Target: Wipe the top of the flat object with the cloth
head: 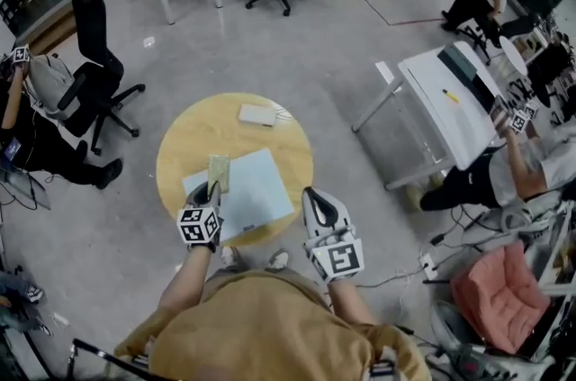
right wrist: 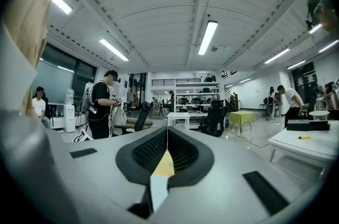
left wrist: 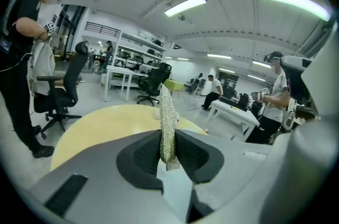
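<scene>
A pale blue flat sheet (head: pixel 255 190) lies on the round yellow table (head: pixel 193 139) in the head view. My left gripper (head: pixel 213 186) is shut on a yellowish-green cloth (head: pixel 219 171) that rests over the sheet's far left corner. In the left gripper view the cloth (left wrist: pixel 167 125) stands up between the closed jaws of the left gripper (left wrist: pixel 168 150). My right gripper (head: pixel 317 201) hovers at the sheet's near right edge, shut with nothing in it; in the right gripper view its jaws (right wrist: pixel 166 151) meet.
A small white flat box (head: pixel 258 114) lies at the table's far side. A black office chair (head: pixel 94 68) stands to the left, a white desk (head: pixel 450 109) to the right. People sit and stand around the room.
</scene>
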Demonstrator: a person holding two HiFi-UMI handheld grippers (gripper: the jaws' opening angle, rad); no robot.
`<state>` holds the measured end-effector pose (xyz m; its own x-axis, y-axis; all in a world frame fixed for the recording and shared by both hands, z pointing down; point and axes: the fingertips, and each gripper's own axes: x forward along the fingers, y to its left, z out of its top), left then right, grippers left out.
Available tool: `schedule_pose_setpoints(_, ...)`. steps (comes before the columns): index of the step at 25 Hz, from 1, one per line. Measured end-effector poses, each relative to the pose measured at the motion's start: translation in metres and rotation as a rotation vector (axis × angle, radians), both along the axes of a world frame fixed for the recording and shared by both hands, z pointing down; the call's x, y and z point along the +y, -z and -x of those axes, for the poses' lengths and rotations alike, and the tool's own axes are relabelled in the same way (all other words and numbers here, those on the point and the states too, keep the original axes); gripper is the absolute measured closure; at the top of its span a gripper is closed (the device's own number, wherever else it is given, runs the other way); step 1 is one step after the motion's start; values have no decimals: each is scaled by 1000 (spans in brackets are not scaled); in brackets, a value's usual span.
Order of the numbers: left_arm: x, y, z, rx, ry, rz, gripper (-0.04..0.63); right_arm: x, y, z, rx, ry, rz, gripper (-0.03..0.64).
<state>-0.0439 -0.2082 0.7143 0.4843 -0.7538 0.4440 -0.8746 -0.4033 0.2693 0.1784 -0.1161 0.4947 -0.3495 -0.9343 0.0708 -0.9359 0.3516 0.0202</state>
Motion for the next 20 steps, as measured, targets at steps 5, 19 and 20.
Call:
schedule_pose_setpoints(5, -20, -19, -78, 13, -117, 38, 531, 18, -6, -37, 0, -81, -18, 617)
schedule_pose_setpoints(19, -36, -62, -183, 26, -257, 181, 531, 23, -15, -111, 5, -224, 0, 616)
schedule_pose_setpoints(20, -36, -64, -185, 20, -259, 184, 531, 22, -17, -113, 3, -224, 3, 617)
